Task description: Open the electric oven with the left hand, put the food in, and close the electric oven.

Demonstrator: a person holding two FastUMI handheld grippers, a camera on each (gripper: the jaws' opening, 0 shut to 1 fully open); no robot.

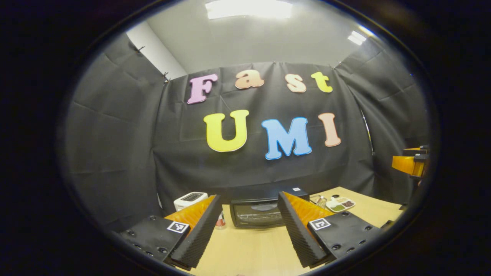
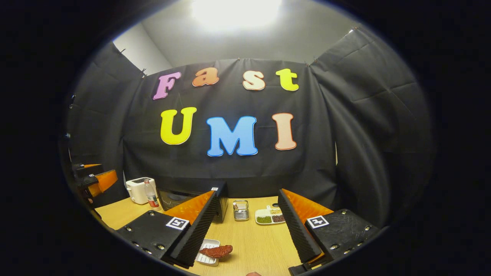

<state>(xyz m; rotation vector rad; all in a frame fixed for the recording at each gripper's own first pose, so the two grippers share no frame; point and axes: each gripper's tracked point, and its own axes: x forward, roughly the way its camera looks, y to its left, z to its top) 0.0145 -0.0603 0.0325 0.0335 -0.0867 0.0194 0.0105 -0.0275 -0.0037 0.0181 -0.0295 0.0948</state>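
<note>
The black electric oven stands at the back of the wooden table with its glass door closed; it sits between the fingers of my left gripper, which is open and held well short of it. In the right gripper view the oven is partly hidden behind a finger. The food, a brown sausage-like piece, lies on a small white tray on the table, just below and between the fingers of my open right gripper. The left gripper also appears at the far left edge of the right gripper view.
A white toaster and a small bottle stand left of the oven. A metal basket and a divided white dish with toppings sit to its right. The right gripper shows at the far right of the left gripper view.
</note>
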